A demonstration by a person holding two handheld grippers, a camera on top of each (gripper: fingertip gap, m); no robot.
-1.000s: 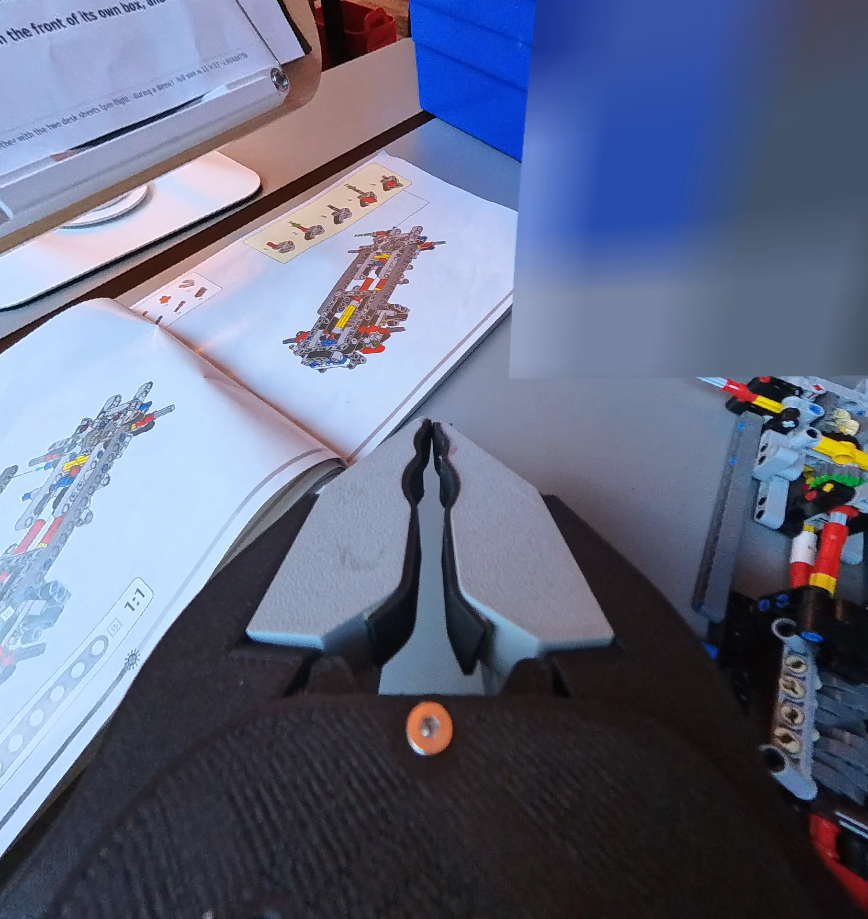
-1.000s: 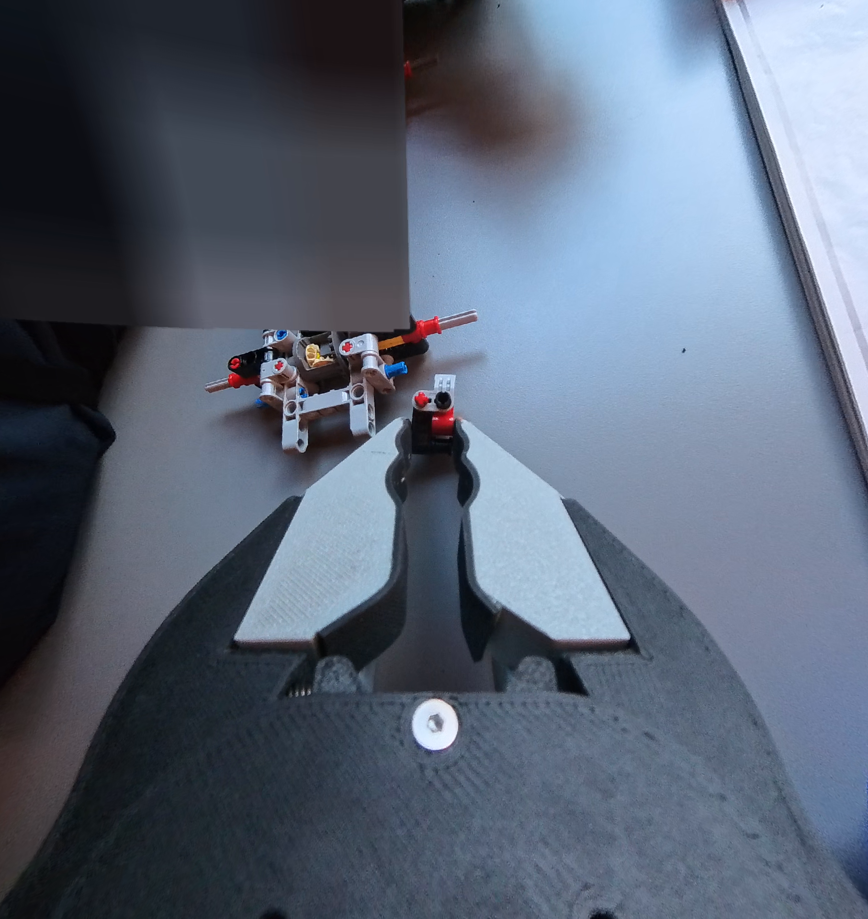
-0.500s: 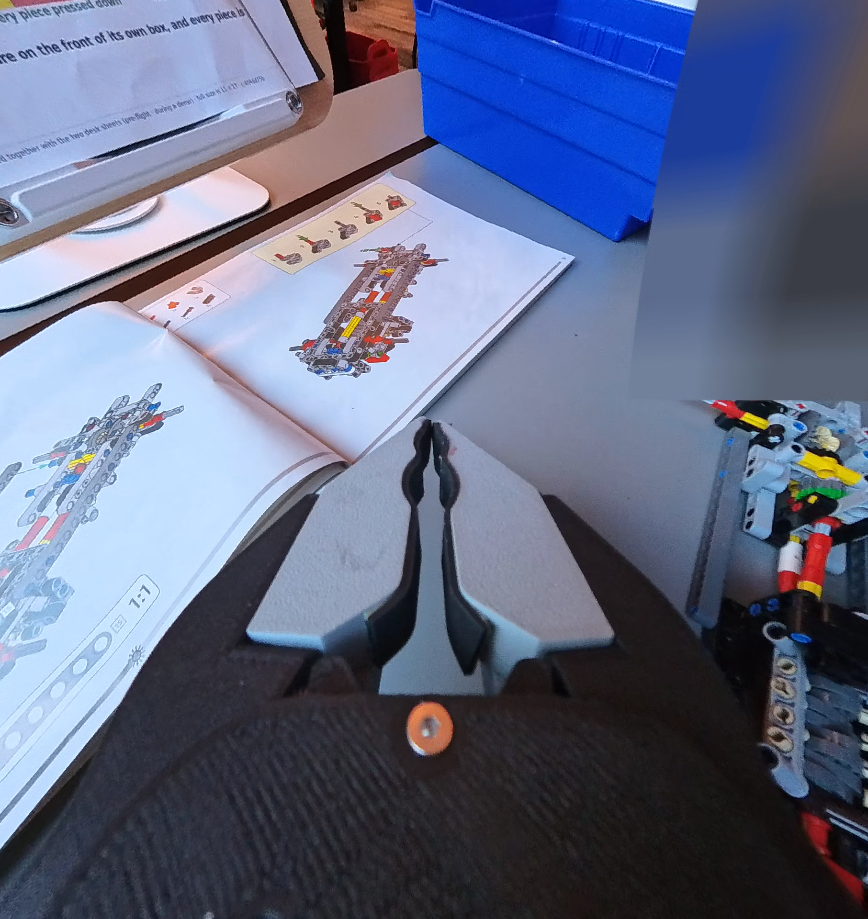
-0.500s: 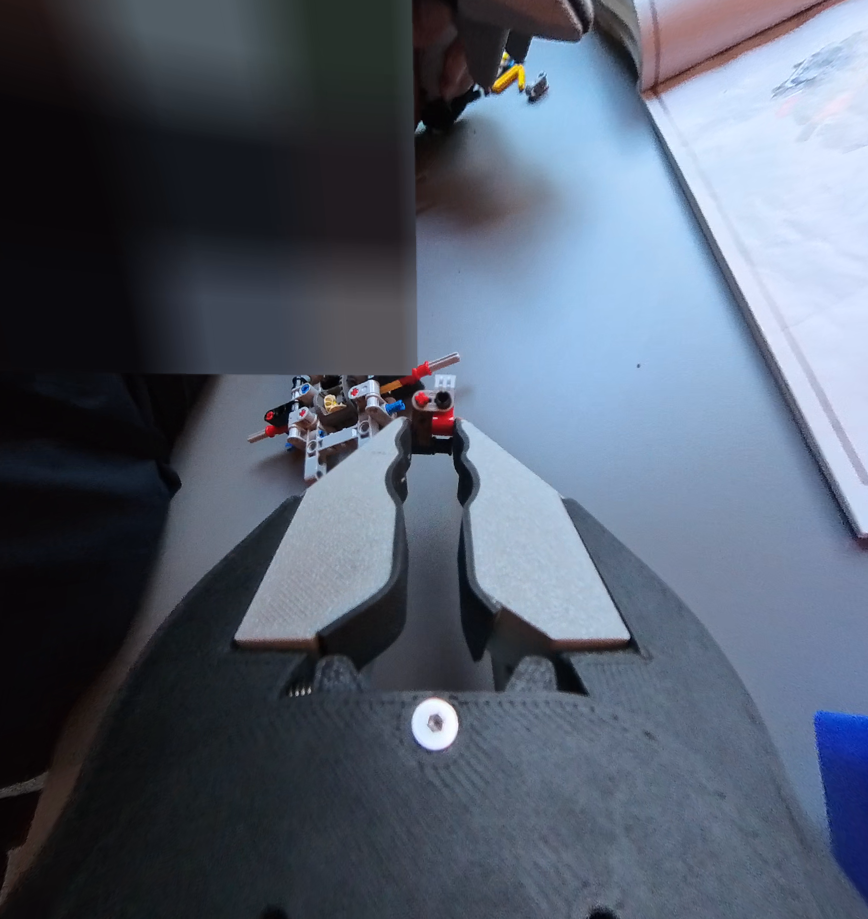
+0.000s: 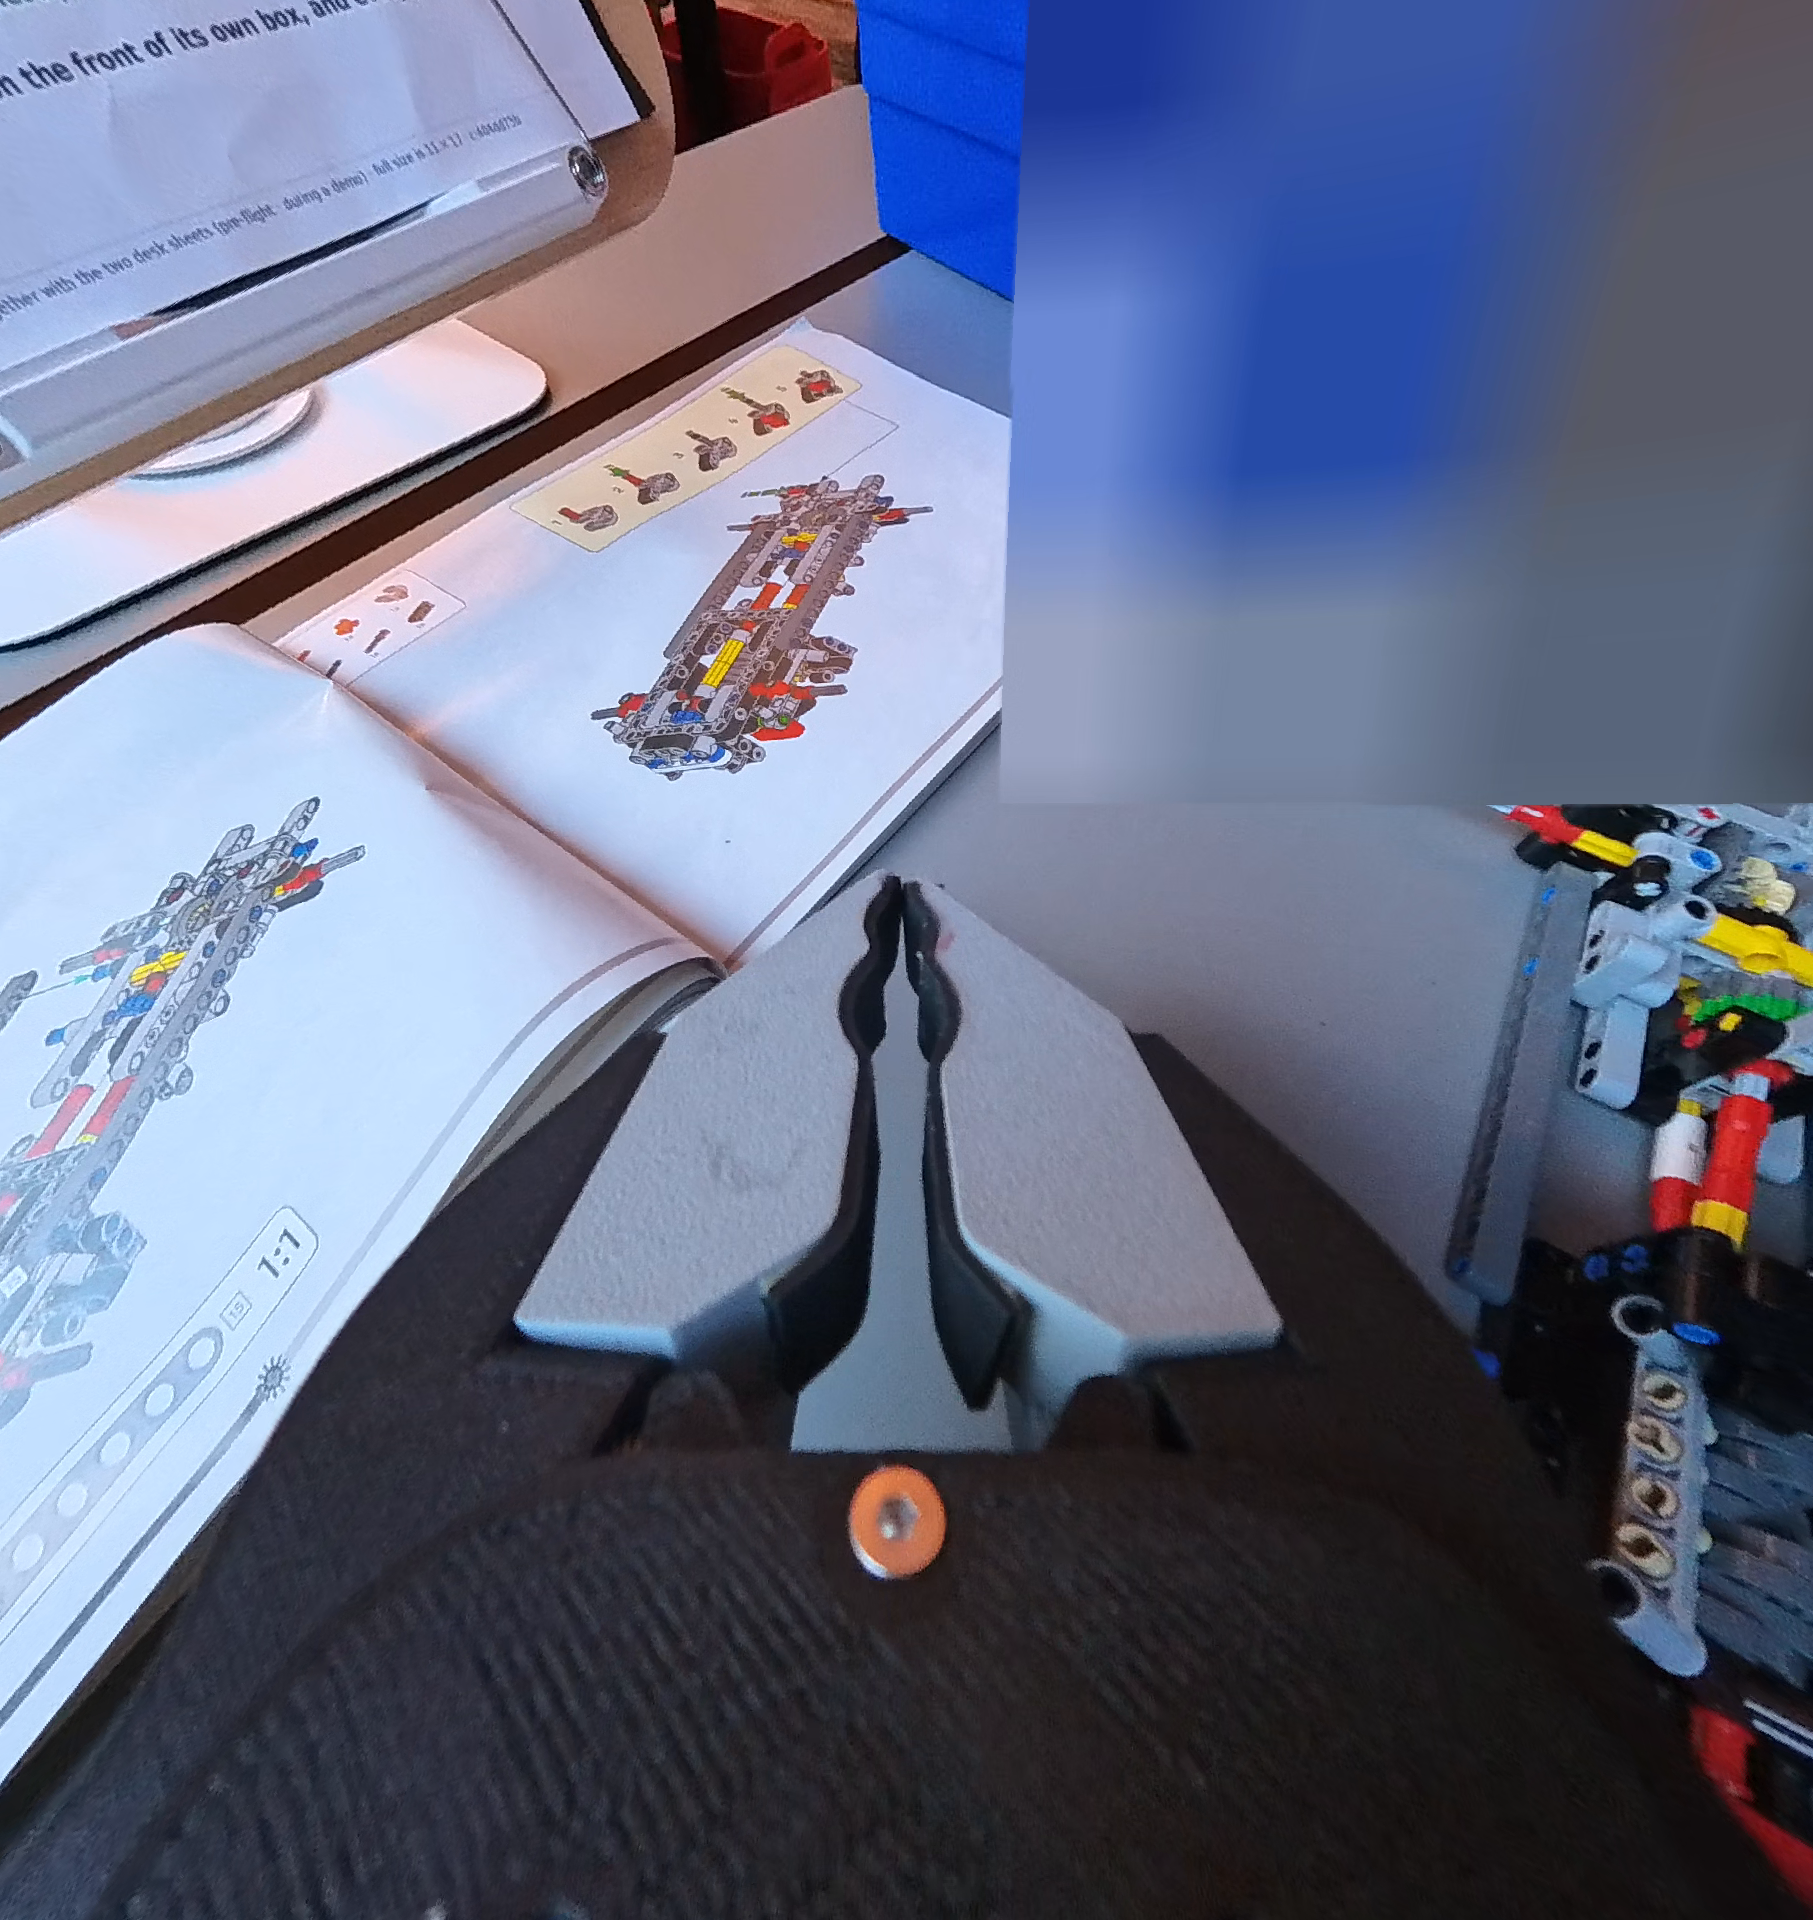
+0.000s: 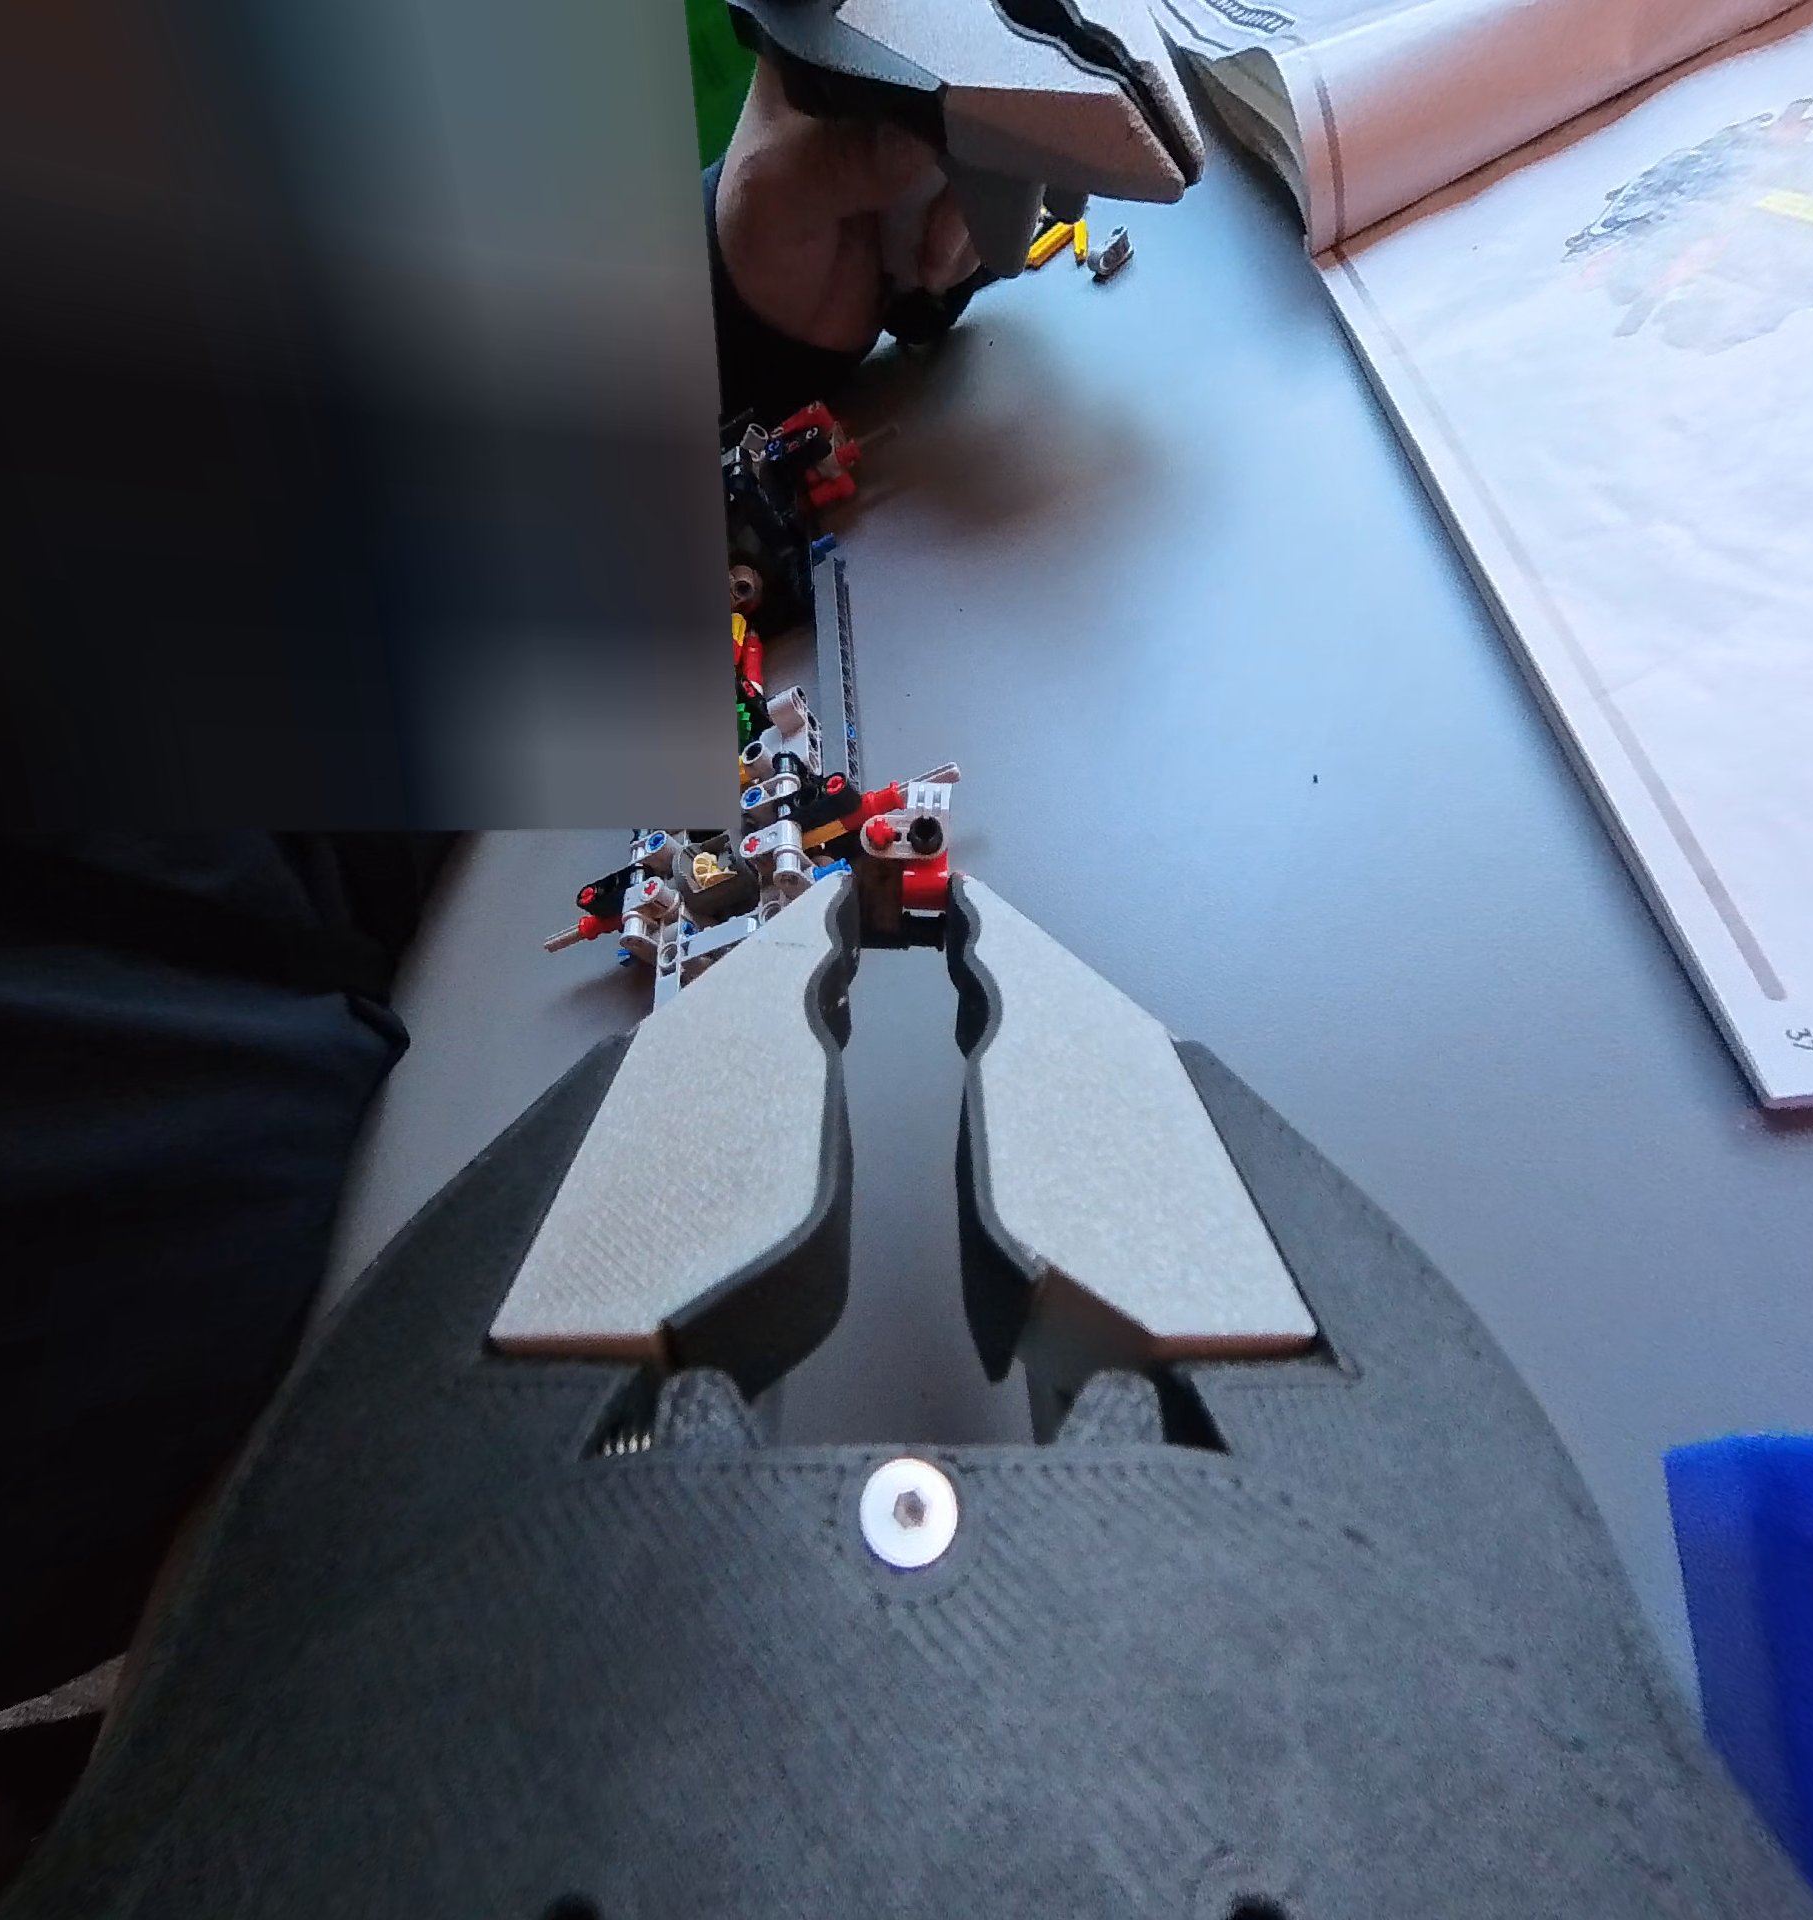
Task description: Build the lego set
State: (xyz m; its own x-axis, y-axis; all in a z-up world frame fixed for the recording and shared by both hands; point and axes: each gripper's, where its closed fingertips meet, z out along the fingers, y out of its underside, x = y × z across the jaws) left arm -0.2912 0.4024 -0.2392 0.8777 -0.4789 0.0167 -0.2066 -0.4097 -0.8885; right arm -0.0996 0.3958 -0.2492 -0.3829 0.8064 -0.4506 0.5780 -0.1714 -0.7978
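Swinging toward twelve o'clock, our right gripper (image 6: 902, 909) stays clamped on a small red-and-black block piece (image 6: 907, 883); left gripper (image 5: 900, 899) fingers together, empty. Bumping the model (image 6: 777, 831) might twist the piece loose.

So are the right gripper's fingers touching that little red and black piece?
Touching. In the right wrist view, the right gripper has both fingertips pressed against the small red and black piece, no gap showing.

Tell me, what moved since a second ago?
The right gripper carried its small red and black brick piece closer to the big brick model, and the other gripper and hand came into its view. The left gripper stayed shut and empty by the open booklet.
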